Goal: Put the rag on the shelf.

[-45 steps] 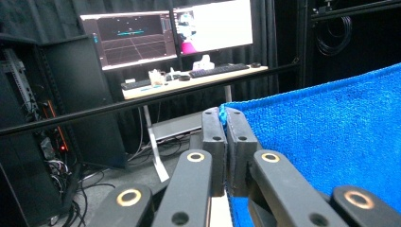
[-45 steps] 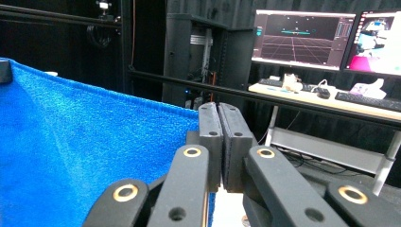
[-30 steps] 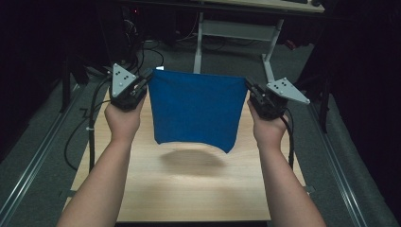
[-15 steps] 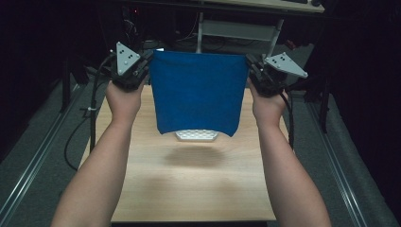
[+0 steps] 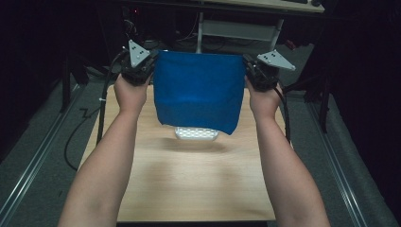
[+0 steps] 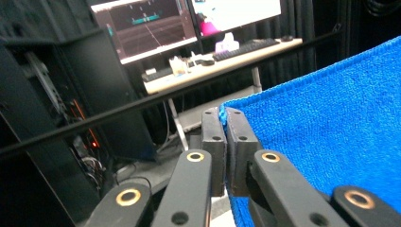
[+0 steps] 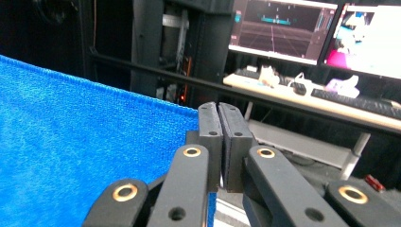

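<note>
Arms: person's two forearms are reaching fwd over the light wooden table [image 5: 189,189], one tool in each hand.
Left tool [image 5: 142,71]: clenched on the top left corner of the blue terry cloth [image 5: 198,94]; in the left gripper view the left tool [image 6: 226,124] is pinching the hem w/ jaws pressed together.
Right tool [image 5: 255,74]: clenched on the top right corner; in the right gripper view the right tool [image 7: 218,119] is nipping the cloth [image 7: 71,142] edge, jaws tight.
Cloth position: hanging in the air betw. both tools, top edge stretched near level, lower edge dangling just above the table's far half.
Under cloth: white perforated rectangular tray [image 5: 196,134] is peeking out below the hem, on the table.
Step, my read: cloth is being carried spread out, prob. to lay over or past the tray.
Doing it well: keep both hands level & equally apart so the top edge is staying taut; lower the hem first, then drape; avoid dragging the hem across the tray.
High view adds: full cloth outline, tray, table.
Gripper views add: exact bite on the hem, plus far-off monitors [image 7: 283,28] and a keyboard desk [image 6: 222,66] behind the cloth [image 6: 331,132].
</note>
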Action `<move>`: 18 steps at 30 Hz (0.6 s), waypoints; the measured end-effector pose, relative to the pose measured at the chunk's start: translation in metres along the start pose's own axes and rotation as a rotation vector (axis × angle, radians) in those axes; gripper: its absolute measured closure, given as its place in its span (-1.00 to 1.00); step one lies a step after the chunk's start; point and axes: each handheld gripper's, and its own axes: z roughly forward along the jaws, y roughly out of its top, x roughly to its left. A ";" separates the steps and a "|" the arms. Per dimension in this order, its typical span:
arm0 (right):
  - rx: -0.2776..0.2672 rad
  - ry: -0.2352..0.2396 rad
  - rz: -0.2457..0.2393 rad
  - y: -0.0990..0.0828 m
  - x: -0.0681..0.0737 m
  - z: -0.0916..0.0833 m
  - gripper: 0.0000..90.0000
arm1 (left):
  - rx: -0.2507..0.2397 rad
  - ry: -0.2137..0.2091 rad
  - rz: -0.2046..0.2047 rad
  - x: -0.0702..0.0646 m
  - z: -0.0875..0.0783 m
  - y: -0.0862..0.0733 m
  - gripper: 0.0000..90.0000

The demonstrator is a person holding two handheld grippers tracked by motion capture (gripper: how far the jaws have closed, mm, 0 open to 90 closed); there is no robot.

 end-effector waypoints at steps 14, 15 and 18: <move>0.134 0.000 -0.005 -0.047 -0.004 0.035 0.98 | 0.148 -0.041 0.027 -0.010 0.036 -0.061 0.96; 0.143 0.004 -0.001 -0.051 -0.004 0.037 0.98 | 0.157 -0.045 0.026 -0.011 0.037 -0.066 0.96; 0.175 0.014 0.000 -0.065 -0.003 0.042 0.98 | 0.186 -0.067 0.025 -0.013 0.040 -0.082 0.96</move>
